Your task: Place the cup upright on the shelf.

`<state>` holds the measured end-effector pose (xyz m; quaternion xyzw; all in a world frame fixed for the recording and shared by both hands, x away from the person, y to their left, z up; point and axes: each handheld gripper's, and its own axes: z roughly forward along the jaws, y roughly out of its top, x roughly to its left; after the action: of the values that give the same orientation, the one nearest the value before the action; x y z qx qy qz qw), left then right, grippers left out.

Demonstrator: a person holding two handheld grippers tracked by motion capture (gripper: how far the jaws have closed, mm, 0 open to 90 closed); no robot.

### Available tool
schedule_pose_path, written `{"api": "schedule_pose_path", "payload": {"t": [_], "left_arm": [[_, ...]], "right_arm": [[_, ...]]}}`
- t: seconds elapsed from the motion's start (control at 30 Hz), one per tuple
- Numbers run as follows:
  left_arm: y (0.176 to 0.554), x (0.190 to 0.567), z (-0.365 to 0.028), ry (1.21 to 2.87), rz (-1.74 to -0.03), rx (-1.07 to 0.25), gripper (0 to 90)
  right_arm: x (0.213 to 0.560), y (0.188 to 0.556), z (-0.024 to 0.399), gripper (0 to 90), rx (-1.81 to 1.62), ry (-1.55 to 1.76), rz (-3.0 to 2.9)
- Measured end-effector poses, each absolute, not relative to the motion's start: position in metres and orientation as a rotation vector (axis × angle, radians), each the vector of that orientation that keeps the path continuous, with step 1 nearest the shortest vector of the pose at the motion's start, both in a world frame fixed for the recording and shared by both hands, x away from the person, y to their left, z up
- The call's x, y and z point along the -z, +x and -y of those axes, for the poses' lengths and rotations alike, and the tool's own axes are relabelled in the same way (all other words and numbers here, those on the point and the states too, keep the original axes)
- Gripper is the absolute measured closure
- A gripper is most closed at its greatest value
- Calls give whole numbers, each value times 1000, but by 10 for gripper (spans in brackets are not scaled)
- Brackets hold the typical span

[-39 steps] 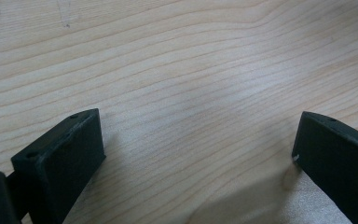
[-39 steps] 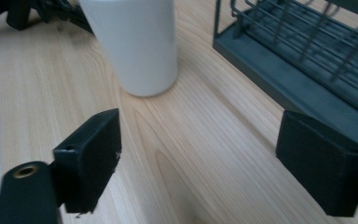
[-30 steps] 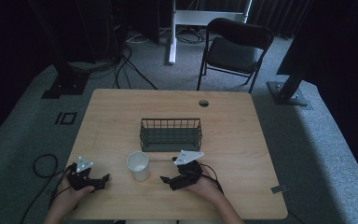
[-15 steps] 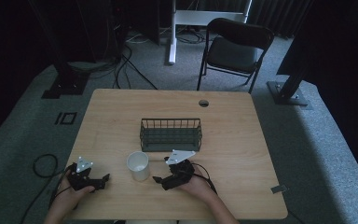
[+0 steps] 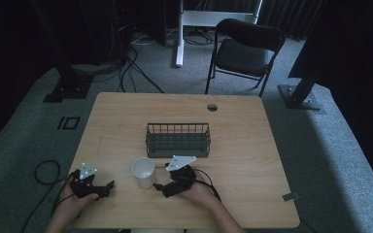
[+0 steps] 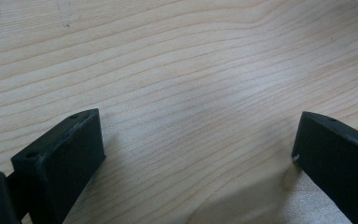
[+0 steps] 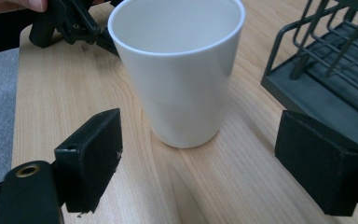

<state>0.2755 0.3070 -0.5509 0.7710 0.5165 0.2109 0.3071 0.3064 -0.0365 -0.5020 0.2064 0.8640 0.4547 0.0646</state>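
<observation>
White cup (image 7: 179,70) sits upright on the wooden table (image 5: 252,145), right in front of the right gripper (image 7: 200,163), whose jaws are spread wide with the cup just ahead of the gap between them, not touching either one. From above, the right gripper (image 5: 161,187) sits just beside the cup (image 5: 143,172), fingertips pointing toward it, with a hand wrapped round the back of it. Past the fingers on the far side there's a dark wire basket (image 5: 178,140), near the cup but apart from it; in the right gripper view it sits just beyond the right-hand jaw.

Left gripper (image 5: 108,186) is off on the other side of the cup, resting low on the table in the person's other hand. Its jaws are wide apart too, with nothing but bare wood grain (image 6: 191,93) between them.
</observation>
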Motion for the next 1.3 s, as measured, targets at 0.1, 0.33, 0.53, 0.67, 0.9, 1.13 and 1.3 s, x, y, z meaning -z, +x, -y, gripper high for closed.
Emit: {"api": "schedule_pose_path", "payload": {"t": [0.1,0.33,0.53,0.67,0.9,1.13,1.3], "left_arm": [[275,551,-307,2040,-1367,-558,23],[275,551,-307,2040,-1366,-558,23],[275,551,-307,2039,-1367,-558,23],[275,551,-307,2038,-1367,-558,23],[276,551,-307,2032,-1372,-558,24],[276,551,-307,2033,-1375,-558,23],[276,551,-307,2035,-1373,-559,24]], "right_arm": [[502,307,33,147,-1382,617,-2612],[501,308,21,147,-1391,600,-2613],[500,311,13,148,-1394,589,-2616],[501,313,7,147,-1397,582,-2621],[500,315,-6,147,-1410,573,-2621],[501,319,-14,146,-1398,568,-2618],[500,321,-21,146,-1405,556,-2612]]}}
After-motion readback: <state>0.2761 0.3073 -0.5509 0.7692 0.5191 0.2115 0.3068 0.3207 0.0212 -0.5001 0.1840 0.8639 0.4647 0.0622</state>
